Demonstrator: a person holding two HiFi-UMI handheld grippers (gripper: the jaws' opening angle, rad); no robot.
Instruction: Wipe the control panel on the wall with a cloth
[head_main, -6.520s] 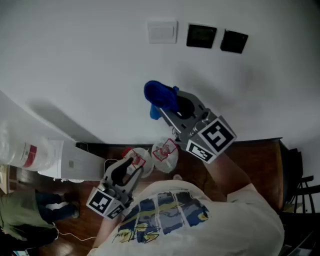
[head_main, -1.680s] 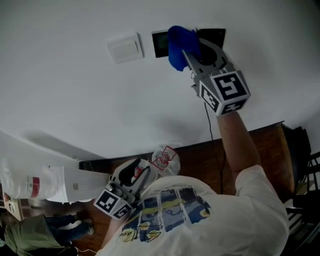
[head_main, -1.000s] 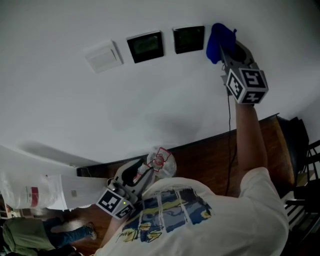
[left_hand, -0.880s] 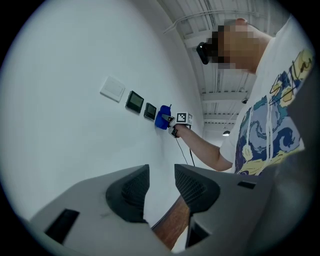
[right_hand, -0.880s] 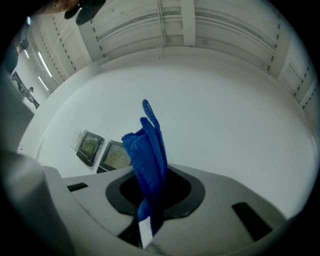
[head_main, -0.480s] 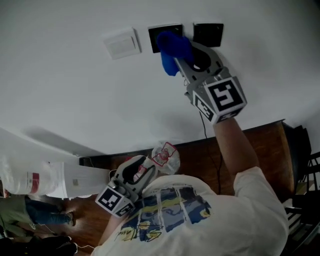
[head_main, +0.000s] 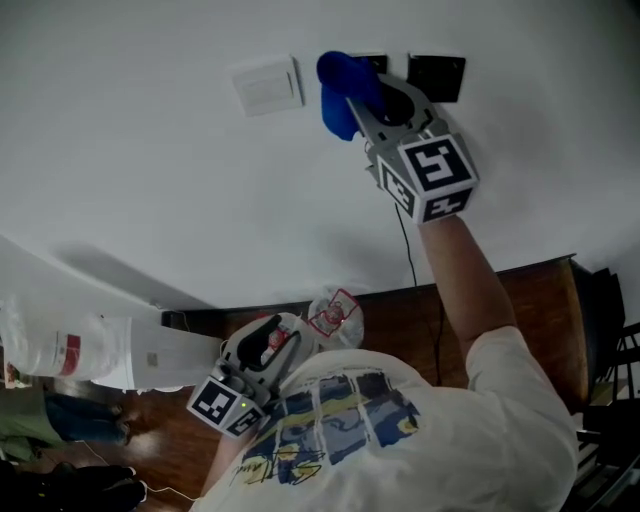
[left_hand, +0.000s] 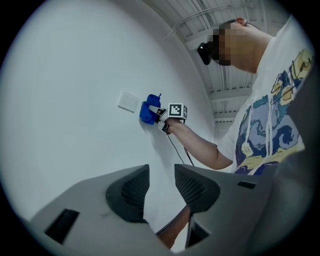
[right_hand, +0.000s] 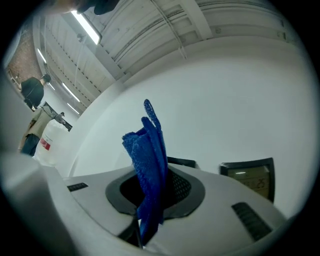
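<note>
On the white wall (head_main: 150, 180) our right gripper (head_main: 362, 92), clamped on the blue cloth (head_main: 337, 82), presses it over the left control panel (head_main: 376, 64); we should sweep flat and lightly, while our left gripper (left_hand: 161, 179) hangs low, slightly parted, empty.

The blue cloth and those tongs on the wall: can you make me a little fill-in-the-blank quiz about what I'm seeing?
1. The right tongs are shut on a cloth whose colour is ___.
2. The left tongs are open and hold ___.
3. In the head view, the plate on the wall left of the cloth is coloured ___.
4. In the head view, the uncovered dark panel lies to the cloth's ___.

Missing words: blue; nothing; white; right.
</note>
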